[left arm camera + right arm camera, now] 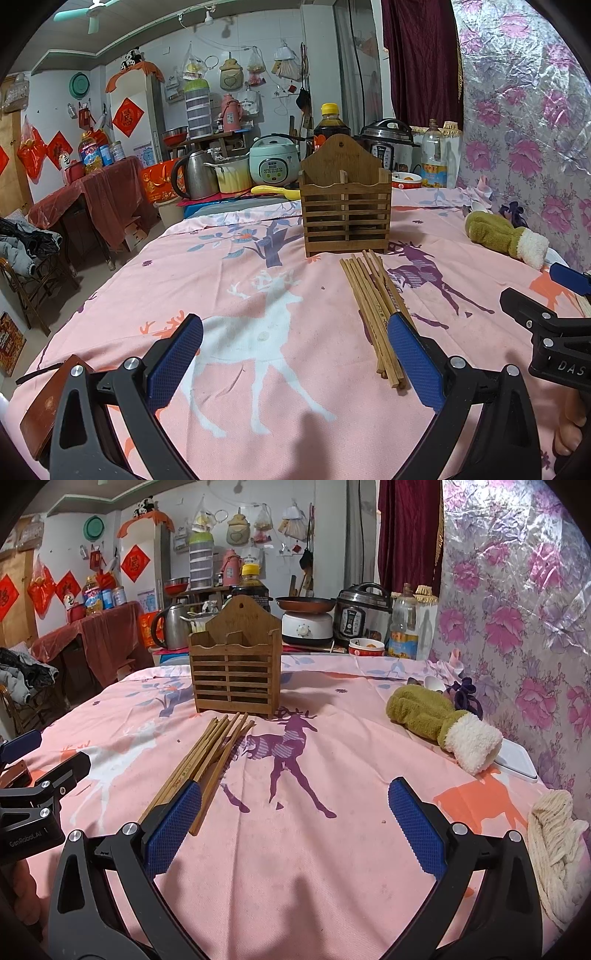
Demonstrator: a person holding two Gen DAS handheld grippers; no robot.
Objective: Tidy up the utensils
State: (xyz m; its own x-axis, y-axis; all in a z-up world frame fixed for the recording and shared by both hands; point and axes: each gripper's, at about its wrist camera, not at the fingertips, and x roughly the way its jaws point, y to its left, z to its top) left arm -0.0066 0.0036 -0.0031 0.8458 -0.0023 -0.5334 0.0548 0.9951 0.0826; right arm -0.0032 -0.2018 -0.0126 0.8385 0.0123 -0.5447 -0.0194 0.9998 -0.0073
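Observation:
A slatted wooden utensil holder (345,208) (236,664) with two compartments stands upright on the pink deer-print cloth (258,288) (351,738). Just in front of it lies a loose bundle of several wooden chopsticks (373,306) (207,757). My left gripper (295,354) hovers open above the cloth, its right pad (413,362) over the near ends of the chopsticks. My right gripper (295,823) is open too, with its left pad (173,823) over the chopsticks' near ends. Neither holds anything. The right gripper (554,314) shows at the edge of the left wrist view, and the left gripper (40,775) at the edge of the right wrist view.
A green mitten with a white cuff (506,236) (439,723) and a white spoon (434,683) lie right of the holder. A cream knit cloth (554,849) and white tablet (517,760) sit at the right edge. A dark wooden board (48,402) lies near left. Cookers, kettle and bottles crowd the far edge.

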